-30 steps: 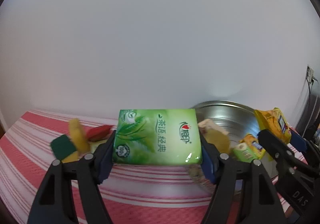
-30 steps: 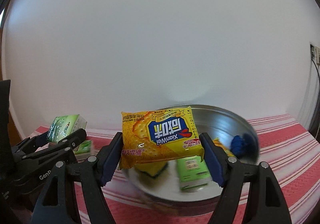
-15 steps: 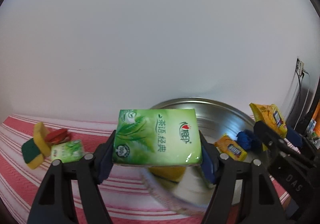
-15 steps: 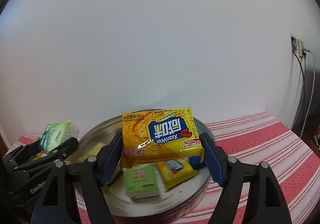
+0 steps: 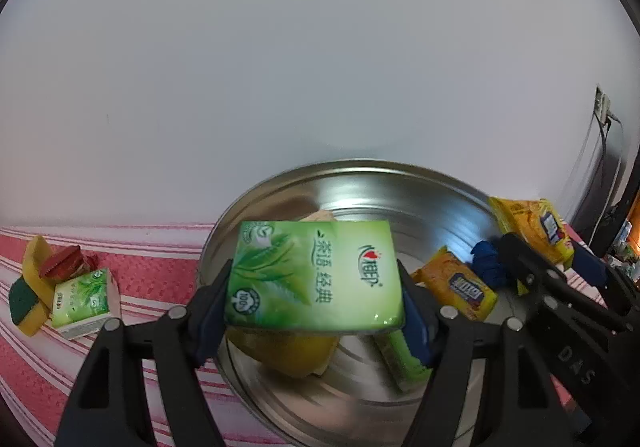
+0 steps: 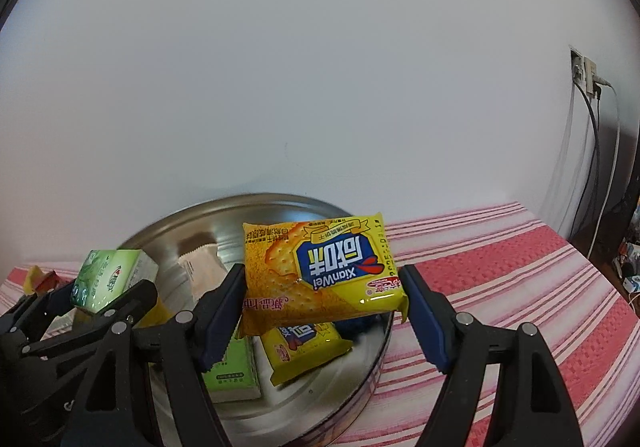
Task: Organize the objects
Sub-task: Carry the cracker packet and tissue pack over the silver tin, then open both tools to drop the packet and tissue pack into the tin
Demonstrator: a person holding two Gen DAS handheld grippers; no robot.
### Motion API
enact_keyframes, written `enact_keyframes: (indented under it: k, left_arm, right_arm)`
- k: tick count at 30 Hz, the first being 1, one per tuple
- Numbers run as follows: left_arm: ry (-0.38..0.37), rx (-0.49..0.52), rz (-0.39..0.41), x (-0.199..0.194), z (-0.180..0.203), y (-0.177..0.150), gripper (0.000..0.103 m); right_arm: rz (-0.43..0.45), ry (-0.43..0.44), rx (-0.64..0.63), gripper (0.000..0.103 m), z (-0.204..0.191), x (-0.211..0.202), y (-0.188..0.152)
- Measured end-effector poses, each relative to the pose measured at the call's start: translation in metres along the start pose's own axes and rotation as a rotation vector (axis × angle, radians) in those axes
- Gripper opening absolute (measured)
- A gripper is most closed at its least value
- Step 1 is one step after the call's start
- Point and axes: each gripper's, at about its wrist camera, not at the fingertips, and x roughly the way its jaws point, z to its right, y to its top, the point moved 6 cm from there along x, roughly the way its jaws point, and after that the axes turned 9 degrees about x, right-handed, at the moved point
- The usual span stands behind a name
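Green tissue pack (image 5: 314,275), printed with tea leaves, sits clamped between the blue pads of the left claw (image 5: 316,299), held flat above the near part of a round steel basin (image 5: 360,183). Below that claw, inside the basin, lie a yellow sponge (image 5: 292,351) and a green tissue pack on edge (image 5: 396,359); ahead and to its right lie a small yellow cracker packet (image 5: 460,287) and a blue cloth (image 5: 488,263). Well to its left, on the red-and-white striped bench cloth (image 5: 152,267), a second small tissue pack (image 5: 80,297) leans beside a green-backed yellow sponge (image 5: 26,303) and a red wrapper (image 5: 64,267).

The right claw (image 6: 324,311) grips a yellow XianWei cracker packet (image 6: 320,275) by its side edges, label upside down, over the basin's right half. Under it lie another yellow packet (image 6: 304,347) and a green tissue pack (image 6: 232,375); a pale sachet (image 6: 200,267) lies further ahead to its left.
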Motion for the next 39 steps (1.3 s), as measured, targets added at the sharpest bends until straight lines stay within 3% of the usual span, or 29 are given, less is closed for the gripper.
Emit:
enact_keyframes:
  k: [4, 8, 23, 26, 28, 29, 34, 39]
  left_arm:
    - [0.015, 0.015, 0.000, 0.004, 0.007, -0.001, 0.073]
    - [0.019, 0.016, -0.002, 0.005, 0.007, -0.007, 0.073]
    - [0.031, -0.005, -0.007, 0.028, 0.014, -0.004, 0.079]
    - [0.016, -0.018, 0.006, 0.025, 0.012, -0.004, 0.080]
    - [0.031, -0.012, 0.012, 0.022, 0.012, -0.003, 0.090]
    - [0.021, 0.016, 0.023, 0.018, 0.018, -0.003, 0.103]
    - [0.076, 0.134, 0.094, -0.002, 0.041, 0.002, 0.103]
    - [0.110, 0.150, 0.119, -0.010, 0.043, 0.005, 0.103]
  right_arm:
    - [-0.004, -0.003, -0.014, 0.078, -0.003, -0.003, -0.005]
    - [-0.023, -0.003, -0.002, 0.079, 0.025, 0.017, 0.004]
    - [-0.020, 0.008, -0.014, 0.081, 0.021, 0.023, 0.006]
    - [-0.033, 0.074, 0.017, 0.081, 0.023, 0.029, 0.009]
    - [-0.040, 0.127, 0.048, 0.082, 0.024, 0.031, 0.010]
    - [-0.035, 0.149, 0.065, 0.087, 0.024, 0.030, 0.011]
    - [0.026, 0.176, -0.005, 0.090, 0.007, 0.016, 0.014]
    - [0.113, 0.140, -0.062, 0.092, -0.001, 0.002, 0.017]
